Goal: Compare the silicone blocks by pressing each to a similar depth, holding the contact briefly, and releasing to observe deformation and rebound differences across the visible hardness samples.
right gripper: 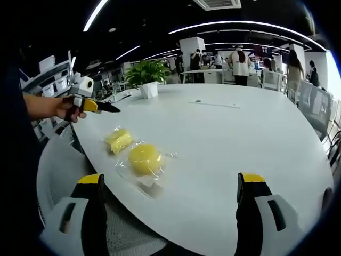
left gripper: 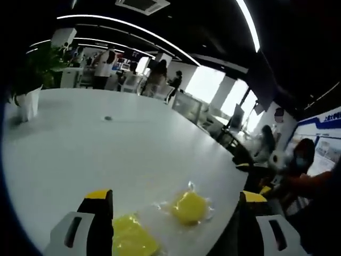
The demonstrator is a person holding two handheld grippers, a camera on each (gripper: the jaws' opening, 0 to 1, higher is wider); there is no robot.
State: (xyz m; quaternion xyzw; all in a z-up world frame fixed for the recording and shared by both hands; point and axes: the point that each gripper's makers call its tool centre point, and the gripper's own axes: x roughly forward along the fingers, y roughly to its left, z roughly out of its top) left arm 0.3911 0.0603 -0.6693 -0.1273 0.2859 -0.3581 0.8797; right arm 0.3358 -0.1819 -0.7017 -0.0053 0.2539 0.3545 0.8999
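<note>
Two yellow silicone blocks in clear plastic bags lie on the round white table [right gripper: 224, 138]: a square block [right gripper: 119, 140] left of centre and a round block [right gripper: 145, 159] beside it. The right gripper [right gripper: 169, 205] and left gripper [left gripper: 176, 218] gape wide, empty. A potted green plant in a white pot [right gripper: 147, 76] stands upper centre.

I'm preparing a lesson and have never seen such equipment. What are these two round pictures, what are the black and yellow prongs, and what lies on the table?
A person holds a two-jaw gripper in each hand, and a fisheye camera rides on each. The left gripper and the right gripper both stand open and hold nothing. The right gripper view also catches the left gripper, held in the person's hand. On the white table lie two yellow silicone samples in clear wrap: a round block and a squarer block. A potted plant stands further back.
</note>
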